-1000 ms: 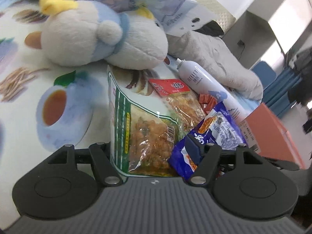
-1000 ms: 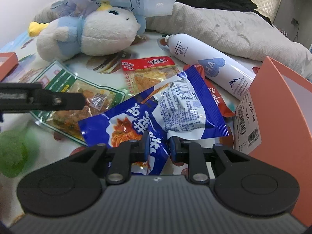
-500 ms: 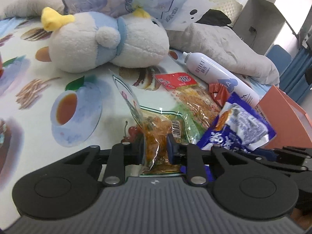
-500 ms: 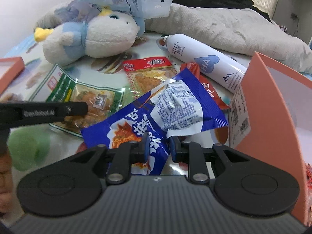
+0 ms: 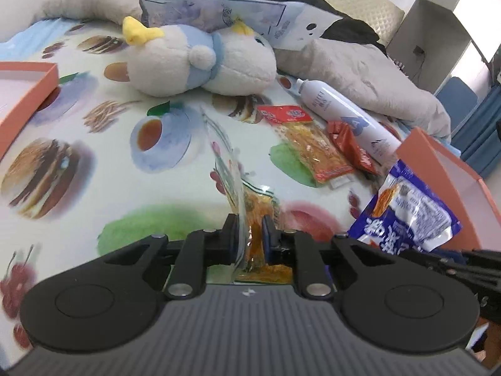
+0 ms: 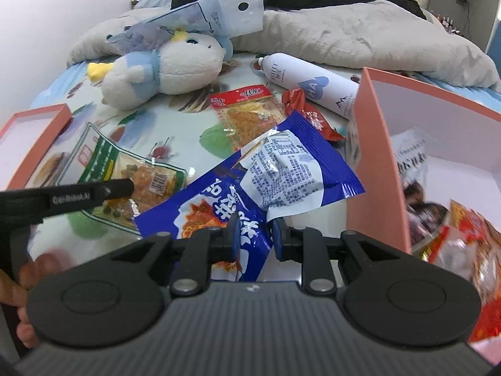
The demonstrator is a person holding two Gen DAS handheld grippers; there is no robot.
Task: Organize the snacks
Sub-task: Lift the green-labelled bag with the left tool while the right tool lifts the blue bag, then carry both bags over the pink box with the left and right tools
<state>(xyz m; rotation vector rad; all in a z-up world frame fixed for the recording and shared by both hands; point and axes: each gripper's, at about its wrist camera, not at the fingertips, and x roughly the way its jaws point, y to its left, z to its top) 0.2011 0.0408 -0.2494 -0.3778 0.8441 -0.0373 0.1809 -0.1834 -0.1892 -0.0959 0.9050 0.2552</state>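
Left wrist view: left gripper (image 5: 249, 230), jaws just closed onto the edge of the green-edged packet (image 5: 231, 172), which stands edge-on straight ahead between the pads. Right wrist view: right gripper (image 6: 253, 235) clamped on the corner of the blue packet (image 6: 266, 181), which fans out ahead; the orange box (image 6: 375, 156) stands just to its right with snacks already inside.

Risks, as judged: both grips sit on thin, slippery film near a seam, so either packet could slide free when swung; the blue packet could catch the box wall and fold instead of dropping in; the two tools work close together and could knock each other.

Count: snack packets outside the box, four, namely green-edged, blue, red-topped packet (image 6: 247, 112), small red wrapper (image 6: 308, 114). Orange boxes or lids, two. Spray can (image 6: 310, 84), one. Plush toy (image 6: 162, 69), one. Packets inside the box: cannot be counted.
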